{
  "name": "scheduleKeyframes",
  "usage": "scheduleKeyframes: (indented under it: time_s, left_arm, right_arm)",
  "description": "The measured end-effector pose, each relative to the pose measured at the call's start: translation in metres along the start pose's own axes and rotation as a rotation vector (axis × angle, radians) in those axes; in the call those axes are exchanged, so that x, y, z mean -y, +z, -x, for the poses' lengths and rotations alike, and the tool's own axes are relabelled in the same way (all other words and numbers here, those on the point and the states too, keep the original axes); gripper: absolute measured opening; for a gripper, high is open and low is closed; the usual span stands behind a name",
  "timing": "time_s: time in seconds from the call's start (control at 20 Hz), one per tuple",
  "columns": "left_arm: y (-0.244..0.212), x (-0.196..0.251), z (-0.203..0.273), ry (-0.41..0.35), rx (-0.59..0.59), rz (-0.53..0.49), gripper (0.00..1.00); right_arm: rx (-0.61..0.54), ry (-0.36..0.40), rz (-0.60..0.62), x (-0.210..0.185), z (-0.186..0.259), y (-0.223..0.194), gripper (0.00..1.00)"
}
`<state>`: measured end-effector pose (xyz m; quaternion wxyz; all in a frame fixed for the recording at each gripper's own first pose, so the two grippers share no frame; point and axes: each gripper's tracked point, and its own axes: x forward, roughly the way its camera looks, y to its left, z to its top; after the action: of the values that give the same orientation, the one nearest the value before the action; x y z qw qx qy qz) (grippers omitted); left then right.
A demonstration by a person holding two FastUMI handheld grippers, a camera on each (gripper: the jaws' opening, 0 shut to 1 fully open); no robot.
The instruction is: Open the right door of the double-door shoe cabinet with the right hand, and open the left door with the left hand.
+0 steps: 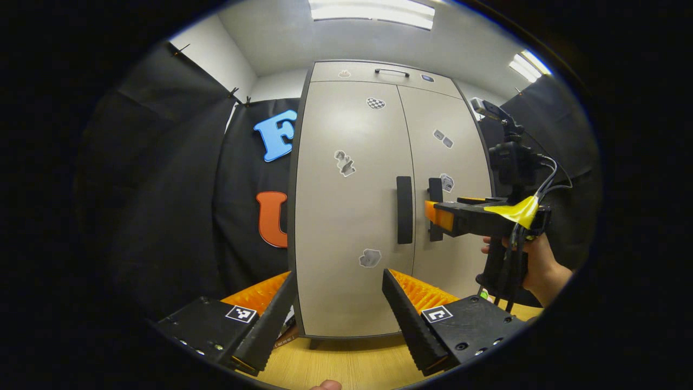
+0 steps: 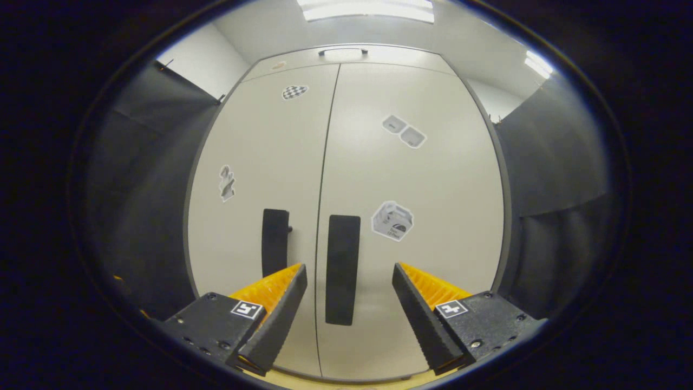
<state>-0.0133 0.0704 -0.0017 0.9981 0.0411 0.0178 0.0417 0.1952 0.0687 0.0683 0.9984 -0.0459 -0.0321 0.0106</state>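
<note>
Both tongs, left [image 1: 339, 281] and right [image 2: 349, 276], gape wide, holding nothing.

shoe cabinet [image 1: 379, 206] centre frame | left door [image 1: 346, 216] left of right door [image 1: 449, 179] | right gripper [image 1: 433, 214] right of centre, before right-door handle [image 1: 435, 208]

black gripper bodies carry square black-and-white markers and screws; the right gripper [image 1: 433, 212], mid-right of frame, has yellow tape [image 1: 517, 211] and dark cables [image 1: 547, 181].
</note>
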Motion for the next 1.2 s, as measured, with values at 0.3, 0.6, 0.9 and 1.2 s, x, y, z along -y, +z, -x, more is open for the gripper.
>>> scheduleKeyframes:
  time_s: [0.3,0.6,0.9,1.2]
  left_arm:
    - [-0.004,-0.015,0.001,0.023,-0.015,-0.002,0.95]
    - [-0.007,-0.026,0.002,0.041,-0.032,0.019,0.95]
    - [-0.007,-0.025,0.007,0.029,-0.038,0.028,0.95]
    - [-0.007,-0.027,0.013,0.026,-0.044,0.035,0.95]
  right_arm:
    - [-0.067,-0.039,-0.085,0.009,-0.023,-0.018,1.00]
    - [-0.070,-0.054,-0.054,0.003,-0.026,-0.019,0.72]
    - [-0.077,-0.051,-0.032,-0.006,-0.027,-0.018,0.37]
    - [-0.089,-0.051,-0.023,-0.006,-0.027,-0.019,0.20]
